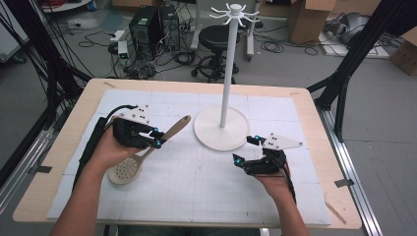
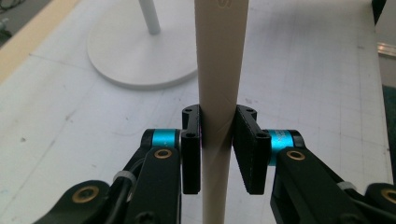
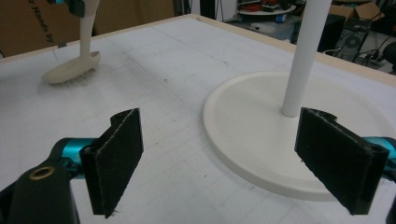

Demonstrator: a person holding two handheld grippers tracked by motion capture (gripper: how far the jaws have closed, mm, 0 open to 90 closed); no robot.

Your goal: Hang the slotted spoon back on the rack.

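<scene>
Slip risk on a smooth spoon handle

Left gripper (image 1: 156, 138) is clamped on the slotted spoon (image 1: 147, 151), pads squeezing its handle partway along, perforated bowl hanging low just over the table (image 1: 196, 187) at my left. That handle is slick, pale, rounded plastic or wood, tapering, so I reckon it could pivot or slide between the flat black pads as I carry it. Hanger stand (image 1: 227, 73) waits at centre: thin white pole, broad round base, little hooks on top. Swing the long spoon carelessly and I could knock that pole. Right gripper (image 1: 247, 150) hovers wide apart, holding nothing, beside the base.
</scene>
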